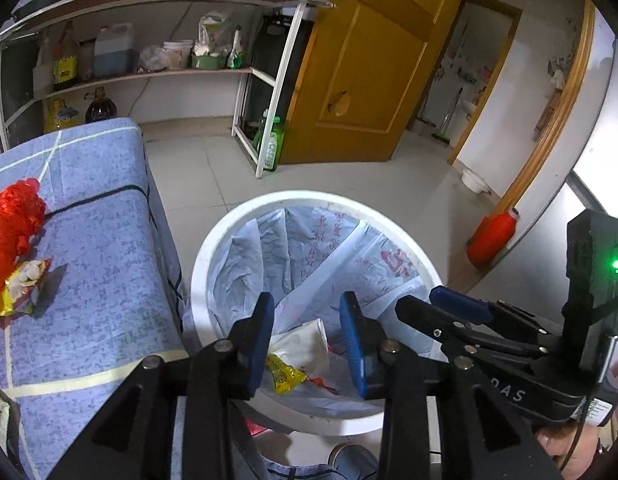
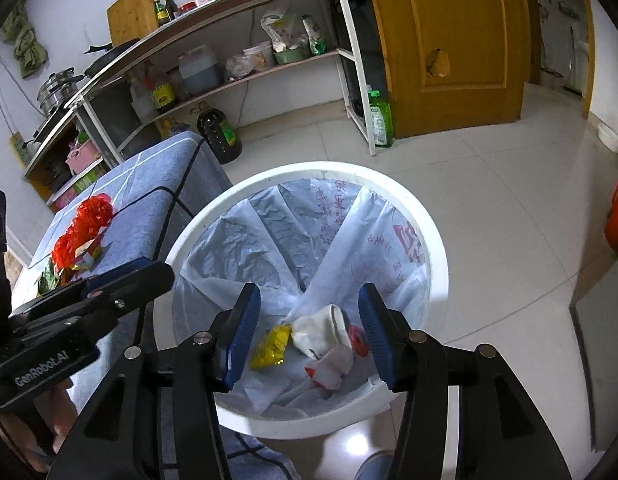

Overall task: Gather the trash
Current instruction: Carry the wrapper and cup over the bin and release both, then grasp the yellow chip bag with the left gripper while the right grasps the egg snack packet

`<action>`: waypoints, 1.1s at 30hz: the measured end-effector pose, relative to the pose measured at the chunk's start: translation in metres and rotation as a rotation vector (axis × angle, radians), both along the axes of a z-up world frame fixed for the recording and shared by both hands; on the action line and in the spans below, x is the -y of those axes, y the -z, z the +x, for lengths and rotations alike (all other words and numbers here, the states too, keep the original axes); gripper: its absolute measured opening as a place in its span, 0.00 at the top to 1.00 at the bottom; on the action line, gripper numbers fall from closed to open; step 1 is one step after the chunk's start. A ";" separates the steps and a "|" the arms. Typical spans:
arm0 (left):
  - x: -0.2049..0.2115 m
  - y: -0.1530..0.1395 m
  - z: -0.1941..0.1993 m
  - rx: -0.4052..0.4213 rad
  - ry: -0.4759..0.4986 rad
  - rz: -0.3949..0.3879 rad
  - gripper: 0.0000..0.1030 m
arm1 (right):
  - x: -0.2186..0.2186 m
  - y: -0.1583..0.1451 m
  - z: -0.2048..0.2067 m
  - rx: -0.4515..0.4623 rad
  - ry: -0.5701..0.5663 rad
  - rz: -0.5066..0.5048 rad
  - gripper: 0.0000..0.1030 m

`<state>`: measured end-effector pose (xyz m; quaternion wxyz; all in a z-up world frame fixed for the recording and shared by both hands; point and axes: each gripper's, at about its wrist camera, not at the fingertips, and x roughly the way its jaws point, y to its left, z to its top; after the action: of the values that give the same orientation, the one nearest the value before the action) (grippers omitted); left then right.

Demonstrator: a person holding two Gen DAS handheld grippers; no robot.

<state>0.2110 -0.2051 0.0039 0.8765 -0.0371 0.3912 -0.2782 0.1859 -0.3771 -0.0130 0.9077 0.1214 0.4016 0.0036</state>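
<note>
1. The left gripper (image 1: 307,340) is hanging over the near rim of the white bin (image 1: 213,240), its blue-padded fingers (image 1: 261,344) standing apart and released, with nothing between them.
2. The right gripper (image 2: 309,336) is hovering beside it over the same bin (image 2: 439,240); its fingers (image 2: 241,332) are spread wide and gripping nothing.
3. A hand (image 1: 565,448) is showing at the lower right of the left wrist view, gripping the handle of the right gripper.
4. Inside the bin, a pale printed plastic liner (image 2: 269,240) is covering the walls, and trash is lying at the bottom: a yellow wrapper (image 2: 271,346), crumpled white paper (image 2: 321,332) touching it, and a red-and-white scrap (image 2: 329,372) just beside that.
5. To the left of the bin, just beside it, the worktop (image 1: 109,240) is wearing a blue checked cloth; a crumpled red plastic bag (image 1: 13,232) and a yellow-and-red snack wrapper (image 1: 23,288) are lying on it, touching each other.
6. Farther off, a white-framed shelf (image 2: 349,40) is carrying bottles and tubs, with a green bottle (image 2: 379,120) standing on the tiled floor (image 2: 489,160) by its leg.
7. Beyond, a yellow wooden door (image 2: 449,40) is standing open.
</note>
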 end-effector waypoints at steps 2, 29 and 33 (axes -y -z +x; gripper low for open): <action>-0.006 -0.005 -0.004 0.014 -0.007 -0.008 0.66 | -0.003 -0.006 -0.003 0.016 -0.004 0.001 0.49; -0.182 -0.046 -0.052 0.167 -0.299 -0.008 0.53 | -0.139 -0.057 -0.011 0.156 -0.354 0.048 0.49; -0.222 -0.042 -0.057 0.171 -0.380 0.003 0.45 | -0.166 -0.053 -0.002 0.139 -0.422 0.043 0.49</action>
<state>0.1545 0.0167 0.0462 0.9433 -0.0850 0.3016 -0.1093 0.1834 -0.2110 0.0399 0.9096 0.0534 0.3544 0.2103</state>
